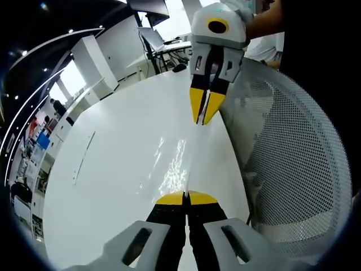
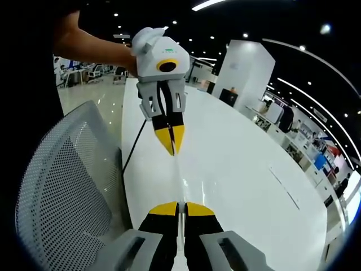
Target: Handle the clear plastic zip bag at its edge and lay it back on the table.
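Note:
The clear plastic zip bag (image 1: 193, 161) is almost invisible: it shows as a thin, glinting line seen edge-on, stretched above the white table (image 1: 124, 169) between the two grippers. My left gripper (image 1: 186, 196) is shut on its near end, yellow tips pressed together. My right gripper (image 1: 204, 117) faces it from the far end, tips closed on the other end. In the right gripper view the bag (image 2: 178, 180) runs the same way, from my right gripper (image 2: 180, 206) up to my left gripper (image 2: 172, 148), which a person's hand holds. How much of the bag hangs below is hard to make out.
A white mesh office chair (image 1: 293, 169) stands against the table's edge, close under the grippers, and appears as the chair (image 2: 67, 192) in the right gripper view. A black cable (image 2: 132, 148) hangs by the table edge. A narrow slot (image 1: 83, 158) cuts the tabletop. Desks and people fill the office behind.

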A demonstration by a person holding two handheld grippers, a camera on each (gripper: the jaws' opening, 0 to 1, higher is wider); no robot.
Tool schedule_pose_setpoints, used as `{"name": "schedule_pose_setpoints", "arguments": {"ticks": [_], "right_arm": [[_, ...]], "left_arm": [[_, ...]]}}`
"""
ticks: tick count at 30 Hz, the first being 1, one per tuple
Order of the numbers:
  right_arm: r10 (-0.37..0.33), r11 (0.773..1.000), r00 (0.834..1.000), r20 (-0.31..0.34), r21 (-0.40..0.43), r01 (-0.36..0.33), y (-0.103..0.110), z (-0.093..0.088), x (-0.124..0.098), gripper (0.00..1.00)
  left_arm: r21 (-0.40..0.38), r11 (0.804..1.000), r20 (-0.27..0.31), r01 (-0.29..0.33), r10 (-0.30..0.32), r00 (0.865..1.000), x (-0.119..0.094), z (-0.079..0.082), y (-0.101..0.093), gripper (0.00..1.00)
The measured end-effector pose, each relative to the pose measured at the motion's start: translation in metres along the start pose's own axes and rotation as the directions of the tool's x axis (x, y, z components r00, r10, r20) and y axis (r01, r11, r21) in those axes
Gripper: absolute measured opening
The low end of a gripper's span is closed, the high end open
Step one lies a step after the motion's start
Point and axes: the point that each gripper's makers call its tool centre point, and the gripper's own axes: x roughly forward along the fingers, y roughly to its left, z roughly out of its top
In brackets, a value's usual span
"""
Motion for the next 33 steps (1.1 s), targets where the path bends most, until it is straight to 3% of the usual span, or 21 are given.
{"name": "schedule_pose_setpoints", "arguments": {"ticks": [33], "right_arm": [[-0.007, 1.0, 1.0, 0.0, 0.001, 0.007, -0.0005, -0.0036, -0.0048, 0.0]], "left_arm": [[-0.011, 1.0, -0.005, -0.021, 0.021, 1.0, -0.0035, -0.0045, 0.0022, 0.0]]}}
